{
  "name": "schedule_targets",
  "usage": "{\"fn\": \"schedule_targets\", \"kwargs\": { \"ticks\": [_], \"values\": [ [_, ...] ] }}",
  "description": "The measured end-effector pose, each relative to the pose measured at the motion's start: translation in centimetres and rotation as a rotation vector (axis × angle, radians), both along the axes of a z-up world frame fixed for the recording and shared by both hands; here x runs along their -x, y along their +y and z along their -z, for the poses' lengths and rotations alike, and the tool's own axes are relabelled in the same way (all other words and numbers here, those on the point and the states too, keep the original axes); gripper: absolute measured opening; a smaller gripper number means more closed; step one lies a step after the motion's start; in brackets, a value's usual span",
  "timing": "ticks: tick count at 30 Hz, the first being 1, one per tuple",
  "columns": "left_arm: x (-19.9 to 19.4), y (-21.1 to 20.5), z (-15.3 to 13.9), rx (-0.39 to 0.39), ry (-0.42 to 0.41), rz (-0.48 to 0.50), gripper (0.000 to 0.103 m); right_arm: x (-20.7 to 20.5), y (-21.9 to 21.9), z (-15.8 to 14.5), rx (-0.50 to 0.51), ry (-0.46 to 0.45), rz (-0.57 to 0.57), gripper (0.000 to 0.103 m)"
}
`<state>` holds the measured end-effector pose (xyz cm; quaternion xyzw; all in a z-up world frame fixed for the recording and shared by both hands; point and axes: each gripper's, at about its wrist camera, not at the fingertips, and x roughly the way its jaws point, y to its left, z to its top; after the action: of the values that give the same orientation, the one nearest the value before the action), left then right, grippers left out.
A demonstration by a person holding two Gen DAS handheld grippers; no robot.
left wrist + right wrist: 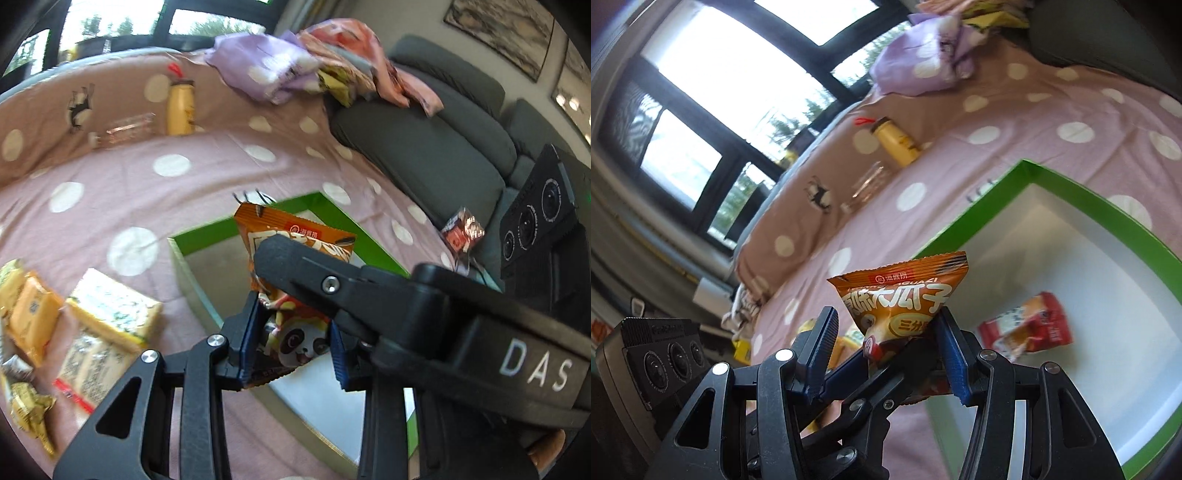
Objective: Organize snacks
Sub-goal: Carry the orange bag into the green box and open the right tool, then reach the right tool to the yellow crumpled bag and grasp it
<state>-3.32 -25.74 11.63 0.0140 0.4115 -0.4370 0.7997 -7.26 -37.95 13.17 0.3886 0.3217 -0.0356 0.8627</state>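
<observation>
Left gripper [291, 350] clamping orange snack packet [295, 240]

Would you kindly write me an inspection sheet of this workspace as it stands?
Surface: pink dotted sheet.
Job's things: orange packet held near green box; red packet inside the box; yellow packets loose on the sheet.
Clutter: yellow bottle, purple cloth.
Grippers: left tool shut on the orange packet; right tool open around it.
Cables: nothing seen.
Surroundings: grey sofa, window.
</observation>
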Motion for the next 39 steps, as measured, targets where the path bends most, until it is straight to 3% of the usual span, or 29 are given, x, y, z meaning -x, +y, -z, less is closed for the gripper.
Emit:
{"fn": "schedule_targets", "kwargs": {
  "ticks": [10,17,22,27,31,39],
  "values": [
    [-0.1,-3.4,2.3,-0.061,0.065,0.041,0.034,0.0,-2.9,2.8,-0.056,0.086,0.076,0.057],
    [-0.3,-3.6,3.4,-0.059,0.108,0.034,0.034,0.2,-3.7,3.8,-0.064,0.133,0.109,0.057],
    [-0.2,-2.8,3.0,-0.048,0.083,-0.004,0.038,0.7,-3.7,3.4,-0.039,0.132,0.144,0.057],
    [0.1,-0.8,2.0,-0.010,0.060,-0.036,0.053,0.8,-3.4,2.8,0.008,0.130,0.159,0.057],
    [0.5,1.9,0.8,0.002,0.010,-0.095,0.057,0.8,-2.7,2.4,0.074,0.163,0.200,0.064],
    [-0.2,11.2,-0.8,0.003,-0.033,-0.329,0.062,-0.7,0.0,2.4,0.241,0.271,0.284,0.066]
  ]
}}
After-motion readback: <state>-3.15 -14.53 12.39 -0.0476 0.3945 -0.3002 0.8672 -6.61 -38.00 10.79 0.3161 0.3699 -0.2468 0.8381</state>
